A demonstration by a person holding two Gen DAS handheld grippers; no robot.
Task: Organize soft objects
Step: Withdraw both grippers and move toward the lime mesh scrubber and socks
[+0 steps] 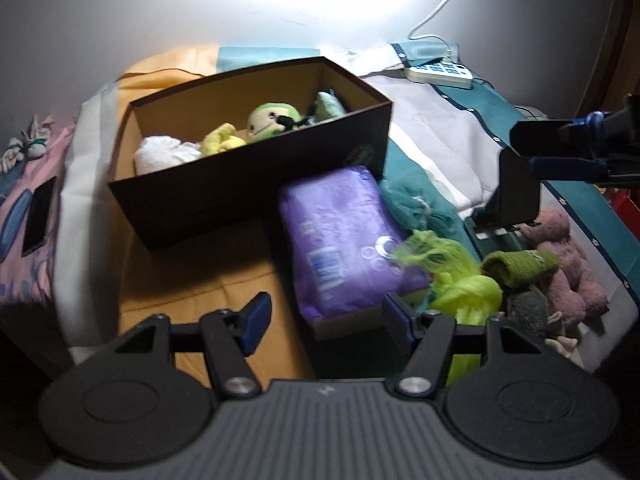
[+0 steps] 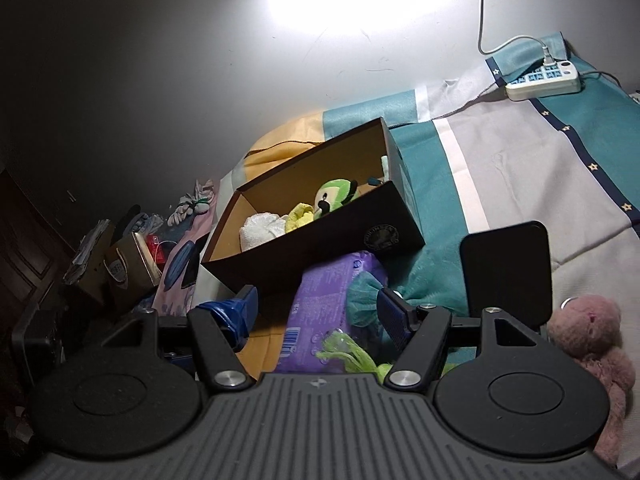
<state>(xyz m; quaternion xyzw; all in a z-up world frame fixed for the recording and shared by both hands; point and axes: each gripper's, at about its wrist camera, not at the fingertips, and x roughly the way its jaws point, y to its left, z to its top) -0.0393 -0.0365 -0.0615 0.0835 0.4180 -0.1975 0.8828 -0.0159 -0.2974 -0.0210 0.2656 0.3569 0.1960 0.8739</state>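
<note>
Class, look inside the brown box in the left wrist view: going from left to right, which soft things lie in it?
White cloth → yellow toy → green plush → pale green item, half hidden at the box end.

From my left camera, the dark brown box [image 1: 224, 200] looks like matt cardboard with a plain tan inside, while the purple pack [image 1: 340, 240] just in front of it is glossy, crinkled plastic film that catches the light. I read the pink teddy [image 1: 568, 264] as fuzzy plush, the olive sock [image 1: 520, 266] as ribbed knit, the lime-green bundle [image 1: 460, 276] as fine, slightly shiny netting, and the white roll [image 1: 164, 154] in the box as nubby terry cloth. The bedsheet [image 2: 500, 152] is smooth woven cloth, the power strip [image 2: 544, 80] is smooth white plastic, and my left gripper [image 1: 326, 320] has matt black plastic arms, ribbed blue pads and bright metal pivot screws.
</note>
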